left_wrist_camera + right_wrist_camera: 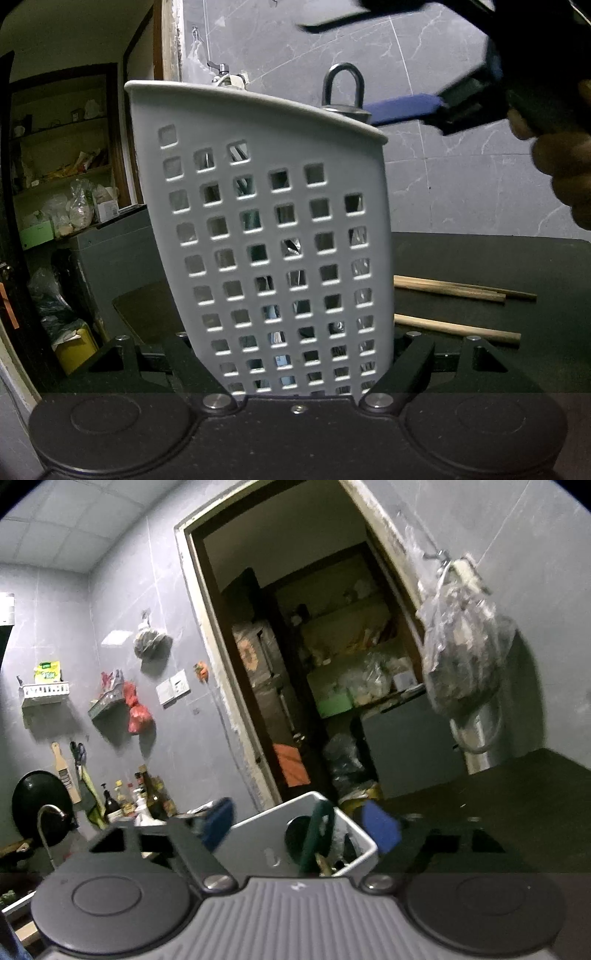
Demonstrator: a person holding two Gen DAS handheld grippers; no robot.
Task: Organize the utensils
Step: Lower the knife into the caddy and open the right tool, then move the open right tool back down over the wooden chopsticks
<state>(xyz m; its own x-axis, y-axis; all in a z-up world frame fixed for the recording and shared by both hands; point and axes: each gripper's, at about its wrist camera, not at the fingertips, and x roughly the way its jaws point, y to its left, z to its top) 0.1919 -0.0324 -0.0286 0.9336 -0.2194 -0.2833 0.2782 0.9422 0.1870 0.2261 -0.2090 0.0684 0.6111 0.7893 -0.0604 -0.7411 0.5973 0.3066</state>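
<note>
Caddy braced, chopsticks waiting

My left gripper [301,363] clamps the utensil caddy [258,206]; my right gripper [301,830] hangs wide above it. Three chopsticks [454,310] beside it could roll away.

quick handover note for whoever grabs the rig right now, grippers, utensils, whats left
Left gripper: shut on the white utensil holder, steadying it upright on the dark table.
Right gripper: open, empty, above the holder's mouth.
Done: a metal loop handle and other utensils are in the holder.
Left: wooden chopsticks lie on the table right of the holder.
</note>
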